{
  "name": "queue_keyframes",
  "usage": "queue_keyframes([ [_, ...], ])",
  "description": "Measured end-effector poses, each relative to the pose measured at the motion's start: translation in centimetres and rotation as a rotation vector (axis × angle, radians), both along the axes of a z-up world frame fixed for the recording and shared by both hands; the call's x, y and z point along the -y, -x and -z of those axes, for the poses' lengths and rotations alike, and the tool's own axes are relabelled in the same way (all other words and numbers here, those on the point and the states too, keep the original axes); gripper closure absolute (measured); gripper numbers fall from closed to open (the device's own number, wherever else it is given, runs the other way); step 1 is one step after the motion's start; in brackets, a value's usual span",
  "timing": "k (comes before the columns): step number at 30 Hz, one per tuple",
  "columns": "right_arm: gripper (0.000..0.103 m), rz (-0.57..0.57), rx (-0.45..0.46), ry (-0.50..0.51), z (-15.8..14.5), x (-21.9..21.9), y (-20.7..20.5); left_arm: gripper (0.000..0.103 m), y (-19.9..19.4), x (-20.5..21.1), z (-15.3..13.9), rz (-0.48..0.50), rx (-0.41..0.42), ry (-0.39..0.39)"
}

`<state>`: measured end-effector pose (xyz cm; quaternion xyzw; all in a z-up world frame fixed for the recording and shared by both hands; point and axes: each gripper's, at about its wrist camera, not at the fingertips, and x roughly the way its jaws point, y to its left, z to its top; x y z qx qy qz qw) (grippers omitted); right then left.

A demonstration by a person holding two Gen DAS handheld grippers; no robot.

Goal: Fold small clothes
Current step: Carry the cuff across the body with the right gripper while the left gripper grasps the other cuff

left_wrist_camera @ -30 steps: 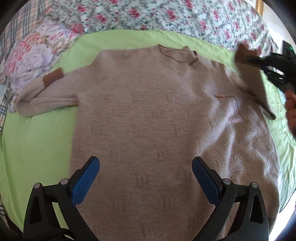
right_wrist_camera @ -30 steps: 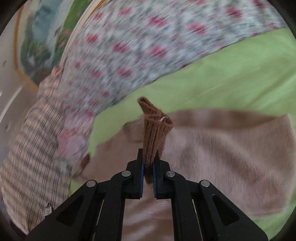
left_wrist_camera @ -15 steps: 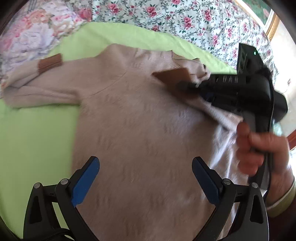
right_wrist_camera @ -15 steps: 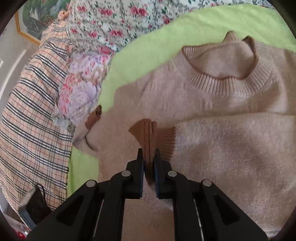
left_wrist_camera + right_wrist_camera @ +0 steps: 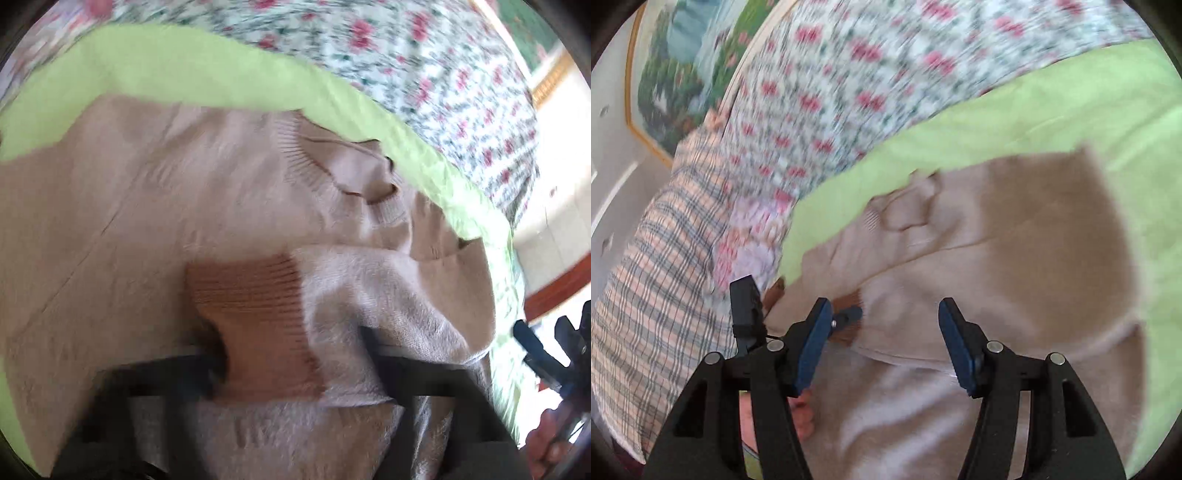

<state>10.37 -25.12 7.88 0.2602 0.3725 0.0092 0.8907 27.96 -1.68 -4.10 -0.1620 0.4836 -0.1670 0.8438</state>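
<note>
A small beige sweater (image 5: 155,229) lies flat on a green sheet (image 5: 192,74). One sleeve is folded across its chest and ends in a brown ribbed cuff (image 5: 255,306). My left gripper (image 5: 291,350) is down on that cuff. Its jaws are closing, and the cuff bunches between the blurred dark fingers (image 5: 173,369). The right wrist view shows the left gripper (image 5: 847,316) at the cuff (image 5: 846,334). My right gripper (image 5: 884,339) hovers over the sweater (image 5: 1015,266). Its jaws are opening, with nothing between the blue pads (image 5: 812,343). The right gripper (image 5: 543,350) also shows at the left wrist view's right edge.
A floral quilt (image 5: 424,66) borders the green sheet (image 5: 1034,110) at the back. A plaid pillow (image 5: 653,277) and a flowered cushion (image 5: 750,243) lie to the left. A framed picture (image 5: 687,62) hangs on the wall. A hand (image 5: 546,439) shows low on the right.
My right gripper let go of the brown cuff, left it across the chest and drew back to the right. My left gripper moved forward onto the cuff, and its jaws narrowed.
</note>
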Motion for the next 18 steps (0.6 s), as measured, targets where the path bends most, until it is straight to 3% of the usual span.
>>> queue_keyframes([
  [1,0.042,0.047,0.005,0.018,-0.3,1.2,1.0,0.099,0.0,0.2,-0.1,0.015,-0.009,0.006],
  [4,0.042,0.125,0.01,0.056,-0.6,3.7,2.5,0.099,1.8,-0.8,-3.2,-0.027,0.137,-0.041],
  [6,0.042,0.19,-0.02,0.077,-0.4,6.1,3.2,0.099,2.2,-2.6,-4.2,-0.085,0.189,-0.068],
  [10,0.042,0.259,-0.066,0.103,0.3,9.2,2.5,0.099,1.5,-5.5,-2.6,-0.119,0.132,-0.063],
  [18,0.039,0.195,-0.231,0.2,3.7,11.0,-5.2,0.099,1.9,-5.7,-1.8,-0.132,0.131,-0.095],
])
